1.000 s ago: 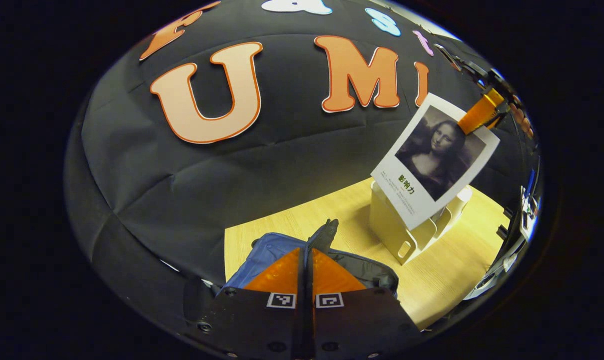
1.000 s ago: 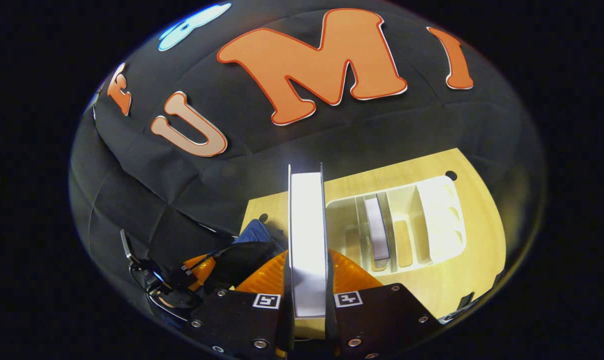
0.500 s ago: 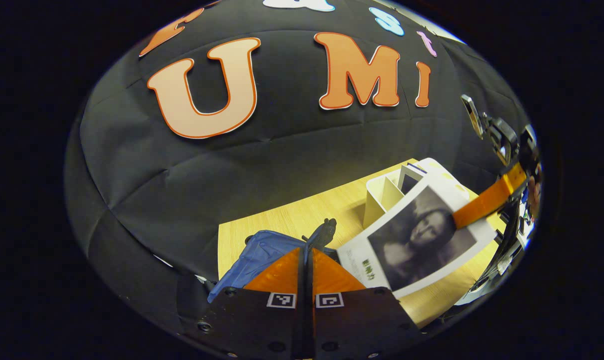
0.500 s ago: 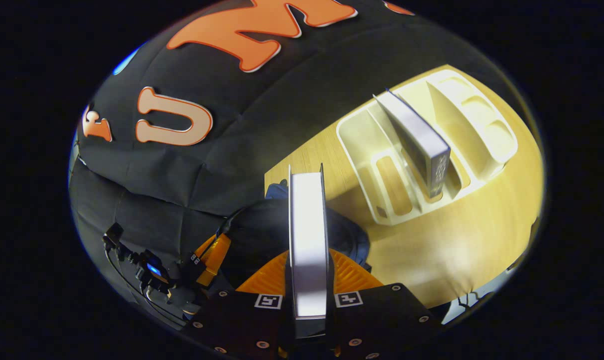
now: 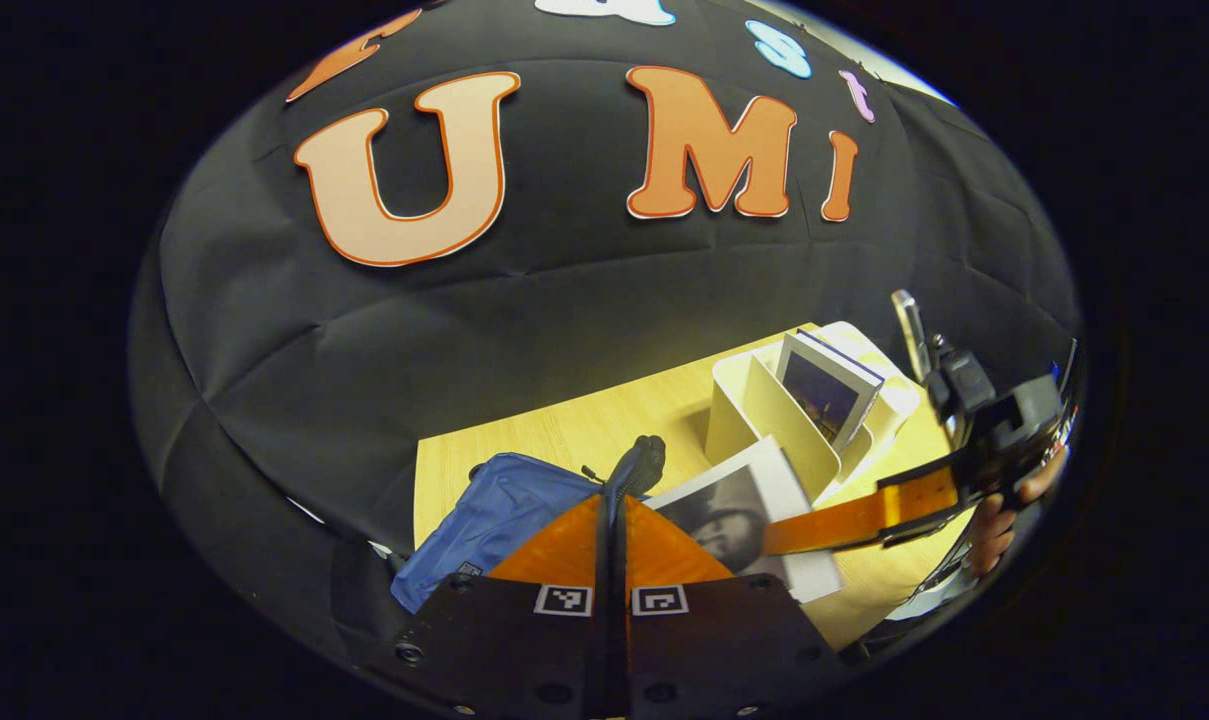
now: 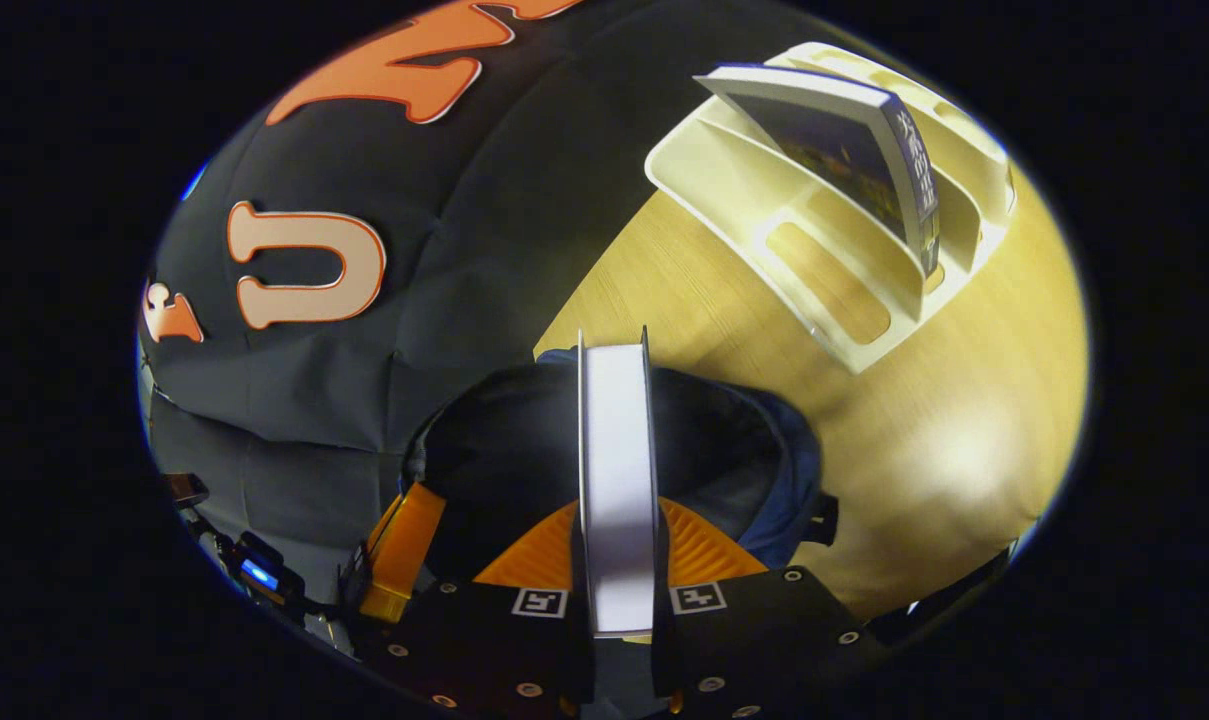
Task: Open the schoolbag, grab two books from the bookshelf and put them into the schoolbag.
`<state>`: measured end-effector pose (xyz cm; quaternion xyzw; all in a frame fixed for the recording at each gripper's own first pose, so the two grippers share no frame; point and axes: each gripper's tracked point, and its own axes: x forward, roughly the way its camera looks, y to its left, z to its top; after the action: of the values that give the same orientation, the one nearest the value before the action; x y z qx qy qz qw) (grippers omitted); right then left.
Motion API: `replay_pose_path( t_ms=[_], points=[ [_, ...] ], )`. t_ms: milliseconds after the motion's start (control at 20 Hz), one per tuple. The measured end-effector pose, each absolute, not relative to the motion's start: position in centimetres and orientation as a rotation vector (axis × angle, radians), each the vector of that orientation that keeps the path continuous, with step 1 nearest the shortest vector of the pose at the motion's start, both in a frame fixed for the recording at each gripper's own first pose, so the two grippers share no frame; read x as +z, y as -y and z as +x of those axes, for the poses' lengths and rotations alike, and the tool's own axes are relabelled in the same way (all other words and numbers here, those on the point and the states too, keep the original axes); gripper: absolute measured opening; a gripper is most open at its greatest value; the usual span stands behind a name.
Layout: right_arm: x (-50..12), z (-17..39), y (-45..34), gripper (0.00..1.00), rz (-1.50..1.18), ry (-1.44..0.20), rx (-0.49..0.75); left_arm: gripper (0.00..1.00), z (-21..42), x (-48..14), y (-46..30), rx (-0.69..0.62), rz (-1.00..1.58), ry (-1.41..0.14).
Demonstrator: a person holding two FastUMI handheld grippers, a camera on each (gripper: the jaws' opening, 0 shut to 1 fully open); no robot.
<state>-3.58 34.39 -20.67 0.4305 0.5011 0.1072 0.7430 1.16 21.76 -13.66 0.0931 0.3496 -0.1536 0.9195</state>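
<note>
Right gripper point(image 6: 614, 500) pinching book point(image 6: 616, 480) over open schoolbag point(image 6: 724, 450) (bookshelf point(image 6: 834, 310) at 1 o'clock); left gripper point(image 5: 612, 520) pressed together on schoolbag's flap point(image 5: 642, 465).

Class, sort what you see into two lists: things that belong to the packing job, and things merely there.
Job: schoolbag, open; held book, in the right gripper; second book, in the bookshelf; left gripper, holding the bag's edge.

Merely there: table; booth wall.

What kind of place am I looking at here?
Probably a staged recording booth, not a home: black cloth wall, a bare wooden table, a cream bookshelf, and a blue schoolbag.
</note>
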Motion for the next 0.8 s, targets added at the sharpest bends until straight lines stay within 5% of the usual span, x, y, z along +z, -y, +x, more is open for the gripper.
replay_pose_path(
  t_ms=[550,700,800],
  points=[
    [-27.6,-1.9,-43.1,0.20,1.001,-1.108,0.270,0.00,-0.4,-13.8,-20.2,-0.379,0.175,-0.726],
    [-27.6,-1.8,-42.9,0.75,0.910,-1.095,0.274,0.00,-0.4,-13.8,-20.8,-0.361,0.176,-0.728],
    [-27.2,-1.8,-41.7,0.79,0.837,-1.086,0.268,0.00,-0.3,-13.9,-20.8,-0.357,0.169,-0.730]
  ],
)
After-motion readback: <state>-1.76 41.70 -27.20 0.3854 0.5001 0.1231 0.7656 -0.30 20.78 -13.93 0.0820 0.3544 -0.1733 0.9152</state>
